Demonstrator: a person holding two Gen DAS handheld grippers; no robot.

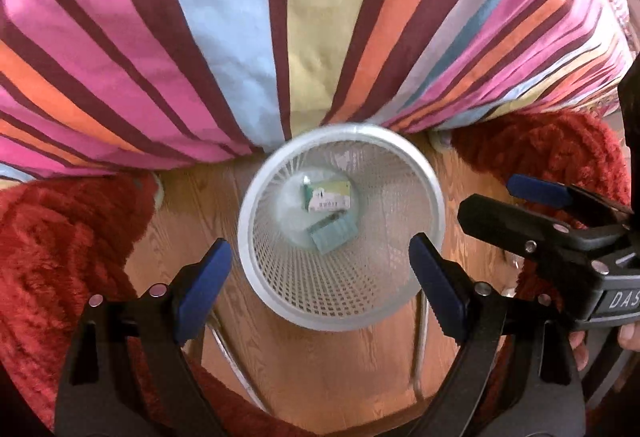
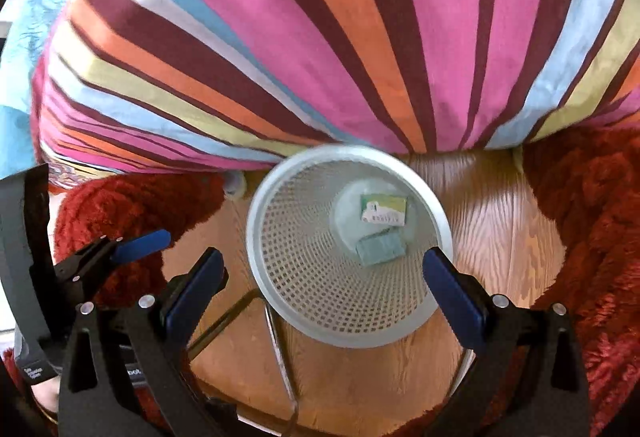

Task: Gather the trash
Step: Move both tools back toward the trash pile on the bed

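A white mesh waste basket (image 1: 434, 197) stands on the wooden floor, seen from above. In it lie a green-and-white card pack (image 1: 329, 197) and a pale teal ribbed piece (image 1: 334, 233). My left gripper (image 1: 322, 267) is open and empty, its jaws spread over the basket's near rim. My right gripper (image 1: 492, 205) shows at the right, open and empty. In the right wrist view the basket (image 2: 280, 237) holds the same card pack (image 2: 384, 211) and teal piece (image 2: 378, 249). My right gripper (image 2: 326, 279) is open over it. My left gripper (image 2: 148, 249) is at the left.
A striped bed cover (image 1: 240, 37) hangs just behind the basket (image 2: 320, 37). Red shaggy rugs (image 1: 60, 237) lie on both sides (image 2: 592, 237). Thin metal legs (image 1: 232, 349) cross the wooden floor (image 1: 320, 377) below the basket.
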